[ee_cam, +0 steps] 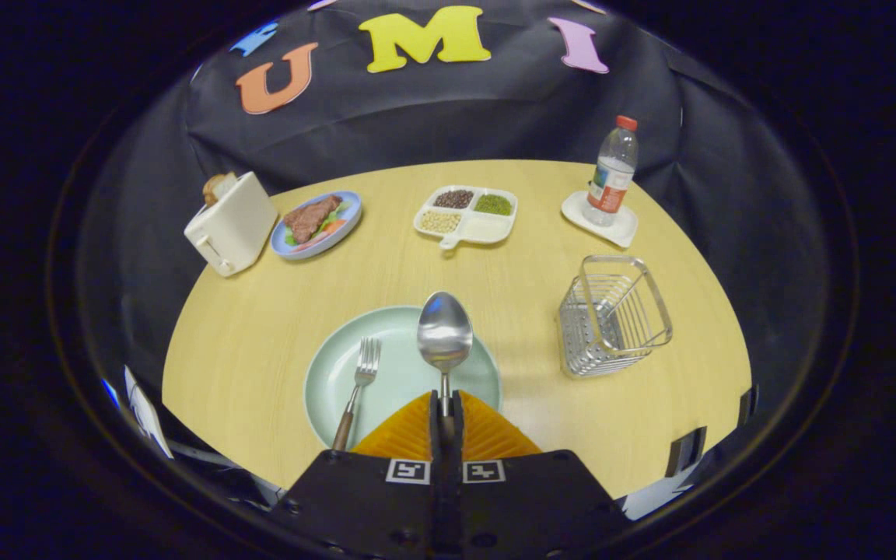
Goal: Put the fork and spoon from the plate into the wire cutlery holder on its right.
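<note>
Gripper view: shiny spoon [444,336] between tongs [446,404]

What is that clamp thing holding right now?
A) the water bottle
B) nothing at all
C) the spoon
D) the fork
C: the gripper has both fingers closed on the handle of the spoon, whose bowl sticks up ahead of them over the green plate, while the fork lies on the plate beside it.
</note>
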{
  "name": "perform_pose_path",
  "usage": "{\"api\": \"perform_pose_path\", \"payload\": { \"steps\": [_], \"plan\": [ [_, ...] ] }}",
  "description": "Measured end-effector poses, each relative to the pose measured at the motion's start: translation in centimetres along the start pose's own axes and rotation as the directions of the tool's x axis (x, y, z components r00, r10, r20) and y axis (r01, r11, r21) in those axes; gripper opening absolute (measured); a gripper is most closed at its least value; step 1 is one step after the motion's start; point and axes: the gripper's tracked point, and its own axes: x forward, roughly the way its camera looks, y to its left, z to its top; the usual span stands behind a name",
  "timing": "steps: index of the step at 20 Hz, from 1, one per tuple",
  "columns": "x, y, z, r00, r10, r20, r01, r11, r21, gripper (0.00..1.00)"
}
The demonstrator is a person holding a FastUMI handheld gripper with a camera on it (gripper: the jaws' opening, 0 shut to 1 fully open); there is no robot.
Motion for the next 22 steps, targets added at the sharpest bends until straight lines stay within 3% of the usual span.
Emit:
{"api": "perform_pose_path", "payload": {
  "steps": [10,15,22],
  "plan": [
    [-3.7,-9.7,4.9,0.994,-0.063,0.086,0.056,0.995,0.084,0.0],
    [-2.6,-13.4,5.3,0.995,-0.082,0.063,0.075,0.991,0.106,0.0],
    [0.5,-14.0,4.7,0.999,-0.049,0.006,0.048,0.992,0.113,0.01]
  ]
}}
